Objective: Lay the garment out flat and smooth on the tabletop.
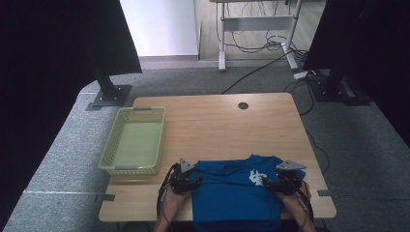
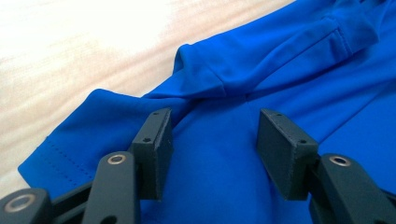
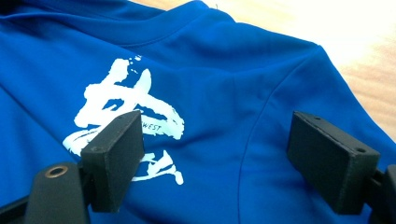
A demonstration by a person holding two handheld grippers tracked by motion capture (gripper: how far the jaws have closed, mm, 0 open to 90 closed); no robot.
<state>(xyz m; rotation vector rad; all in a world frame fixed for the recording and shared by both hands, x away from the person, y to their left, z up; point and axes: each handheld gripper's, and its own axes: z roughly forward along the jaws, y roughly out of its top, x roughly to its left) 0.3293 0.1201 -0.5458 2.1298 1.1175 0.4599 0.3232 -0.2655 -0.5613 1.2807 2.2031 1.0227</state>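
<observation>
A blue T-shirt with a white printed logo lies spread at the near edge of the wooden table, its lower part hanging over the front. My left gripper sits at the shirt's left edge, open; in the left gripper view its jaws stand apart over the blue T-shirt near a folded sleeve, pressing on nothing. My right gripper rests at the shirt's right side, open. In the right gripper view its jaws straddle the blue T-shirt beside the white logo.
A pale green plastic basket stands at the table's left side, with nothing in it. A round cable hole sits near the far edge. Dark curtains and stands flank the table; a desk frame and cables lie beyond.
</observation>
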